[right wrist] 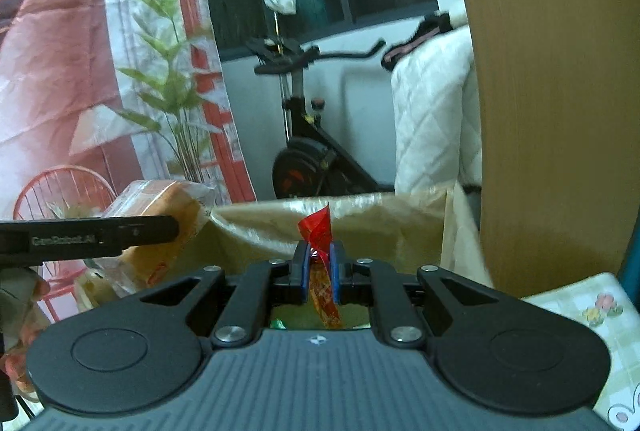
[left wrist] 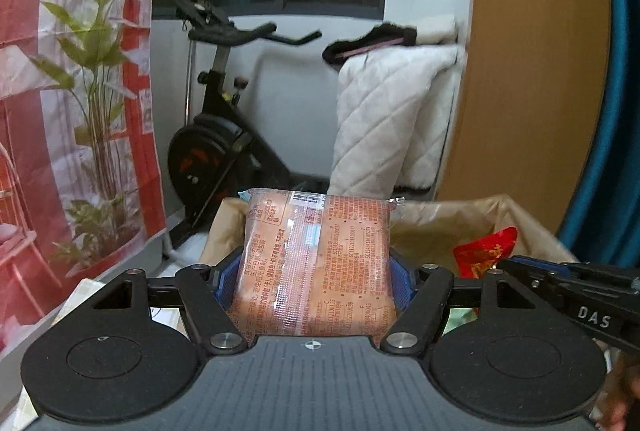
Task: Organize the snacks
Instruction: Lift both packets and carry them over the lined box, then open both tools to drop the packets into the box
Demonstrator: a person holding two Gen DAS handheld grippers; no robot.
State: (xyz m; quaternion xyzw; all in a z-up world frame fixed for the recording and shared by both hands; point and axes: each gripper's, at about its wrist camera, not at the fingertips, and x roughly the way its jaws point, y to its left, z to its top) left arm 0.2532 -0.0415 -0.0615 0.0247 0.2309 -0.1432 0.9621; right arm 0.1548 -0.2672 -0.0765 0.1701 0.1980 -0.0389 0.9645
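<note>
My left gripper (left wrist: 316,271) is shut on an orange-pink snack packet (left wrist: 316,263) with printed text and a barcode, held upright above a cardboard box lined with a tan bag (left wrist: 432,227). The same packet (right wrist: 160,223) shows at the left of the right wrist view, beside the left gripper's black finger (right wrist: 120,231). My right gripper (right wrist: 319,263) is shut on a small red snack wrapper (right wrist: 318,227), held over the lined box (right wrist: 380,223). That red wrapper (left wrist: 486,251) shows at the right of the left wrist view.
A black exercise bike (left wrist: 224,135) and a white quilted blanket (left wrist: 384,119) stand behind the box. A wooden panel (right wrist: 552,91) rises at the right. A floral checked tablecloth (right wrist: 600,311) lies under the box. A red printed backdrop with a plant (left wrist: 80,91) hangs at the left.
</note>
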